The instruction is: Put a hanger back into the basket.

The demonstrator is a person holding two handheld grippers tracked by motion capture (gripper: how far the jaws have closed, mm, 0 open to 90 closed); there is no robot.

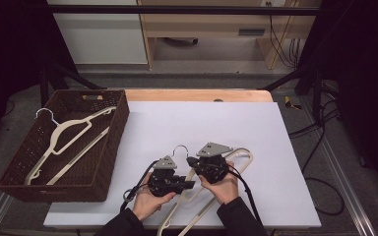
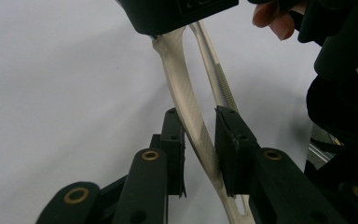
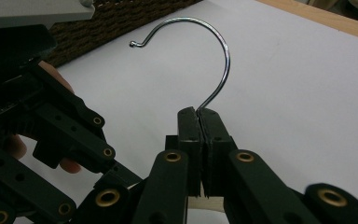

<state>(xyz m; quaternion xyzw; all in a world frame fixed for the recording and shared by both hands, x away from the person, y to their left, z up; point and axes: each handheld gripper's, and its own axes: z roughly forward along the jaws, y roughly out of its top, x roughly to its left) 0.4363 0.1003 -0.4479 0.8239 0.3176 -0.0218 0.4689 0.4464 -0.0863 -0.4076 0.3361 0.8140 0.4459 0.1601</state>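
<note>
Both hands sat close together near the table's front edge, the left gripper (image 1: 189, 185) nearly closed, the right gripper (image 1: 191, 161) clamped tight.

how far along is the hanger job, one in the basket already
One cream hanger already lies in the brown wicker basket. A second hanger is in hand on the white sheet: the right hand-held gripper is shut on its metal hook, and the left hand-held gripper has one arm between its jaws, which look not quite pressed on. Left: carry it over into the basket.
</note>
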